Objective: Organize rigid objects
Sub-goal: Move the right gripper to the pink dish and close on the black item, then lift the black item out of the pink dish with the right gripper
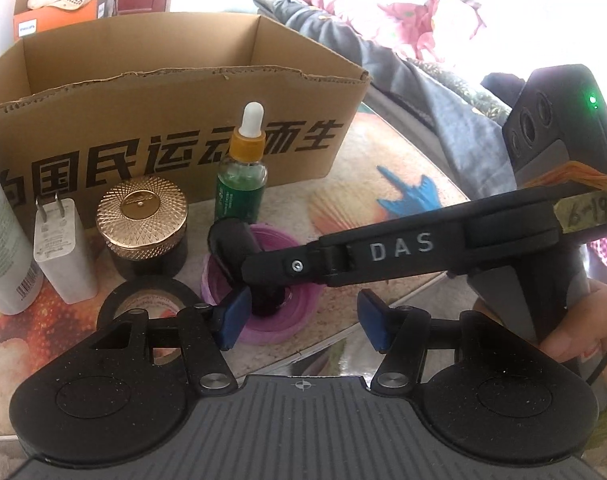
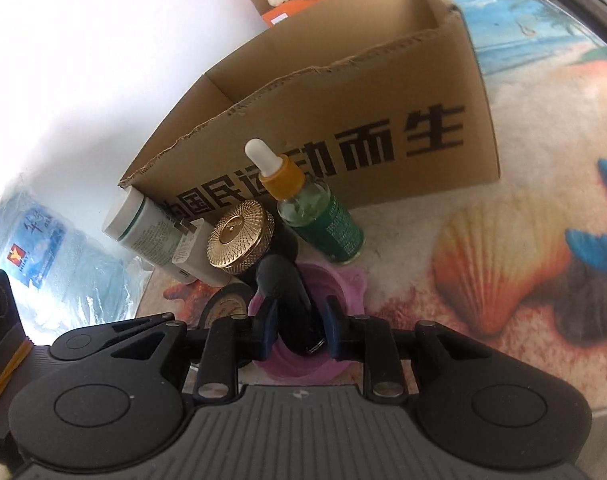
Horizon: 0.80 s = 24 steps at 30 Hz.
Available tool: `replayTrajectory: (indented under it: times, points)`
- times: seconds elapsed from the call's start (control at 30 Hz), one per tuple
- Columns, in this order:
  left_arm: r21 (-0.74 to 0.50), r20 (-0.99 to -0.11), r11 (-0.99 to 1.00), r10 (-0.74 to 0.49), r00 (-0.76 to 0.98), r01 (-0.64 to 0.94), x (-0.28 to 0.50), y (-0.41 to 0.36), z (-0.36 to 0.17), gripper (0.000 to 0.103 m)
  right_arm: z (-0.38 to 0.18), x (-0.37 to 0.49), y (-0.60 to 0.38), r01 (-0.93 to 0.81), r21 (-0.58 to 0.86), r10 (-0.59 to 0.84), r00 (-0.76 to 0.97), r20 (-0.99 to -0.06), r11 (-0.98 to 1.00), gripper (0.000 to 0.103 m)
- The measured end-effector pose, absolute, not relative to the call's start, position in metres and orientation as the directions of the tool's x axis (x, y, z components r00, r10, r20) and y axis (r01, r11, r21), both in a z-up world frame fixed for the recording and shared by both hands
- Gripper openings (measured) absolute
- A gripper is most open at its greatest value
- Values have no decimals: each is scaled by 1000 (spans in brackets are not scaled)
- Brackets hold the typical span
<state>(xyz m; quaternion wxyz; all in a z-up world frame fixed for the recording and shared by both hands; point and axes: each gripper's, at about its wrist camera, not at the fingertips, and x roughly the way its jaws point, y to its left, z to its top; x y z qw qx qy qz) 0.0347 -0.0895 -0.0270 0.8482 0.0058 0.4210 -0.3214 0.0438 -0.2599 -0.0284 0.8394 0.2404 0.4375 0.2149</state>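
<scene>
A black cylinder (image 2: pixel 289 300) stands in a collapsed purple silicone cup (image 2: pixel 339 284). My right gripper (image 2: pixel 299 332) is shut on the black cylinder, one blue pad on each side. In the left wrist view the right gripper's arm reaches in from the right over the purple cup (image 1: pixel 279 316) and holds the black cylinder (image 1: pixel 233 240). My left gripper (image 1: pixel 303 320) is open and empty, just in front of the cup. An open cardboard box (image 1: pixel 175 92) stands behind the objects.
In front of the box stand a green dropper bottle (image 1: pixel 241 188), a gold-lidded jar (image 1: pixel 141 216), a white charger (image 1: pixel 63 252), a white tube (image 1: pixel 1 248) and a black tape roll (image 1: pixel 147 304). Clothes (image 1: pixel 423 92) lie at the right. A water jug (image 2: pixel 51 256) stands at the left.
</scene>
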Motion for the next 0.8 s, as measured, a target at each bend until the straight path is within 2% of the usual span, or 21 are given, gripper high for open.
replayTrajectory:
  times: [0.17, 0.37, 0.53, 0.63, 0.8]
  points:
    - [-261, -720, 789, -543, 432, 556, 36, -90, -27, 59, -30, 47, -265, -133, 633, 601, 507, -617, 763, 28]
    - [-271, -716, 783, -553, 427, 559, 36, -92, -29, 58, -27, 53, -258, -136, 611, 580, 522, -625, 780, 28]
    - [-243, -711, 792, -538, 453, 560, 33, -87, -24, 56, -30, 53, -258, -142, 659, 627, 502, -596, 739, 27]
    - [-245, -708, 801, -533, 464, 546, 35, -81, -23, 52, -28, 52, -259, -148, 668, 639, 496, -588, 729, 27]
    - [-271, -709, 816, -528, 468, 511, 41, -73, -25, 34, -29, 56, -259, -135, 674, 639, 494, -590, 726, 27]
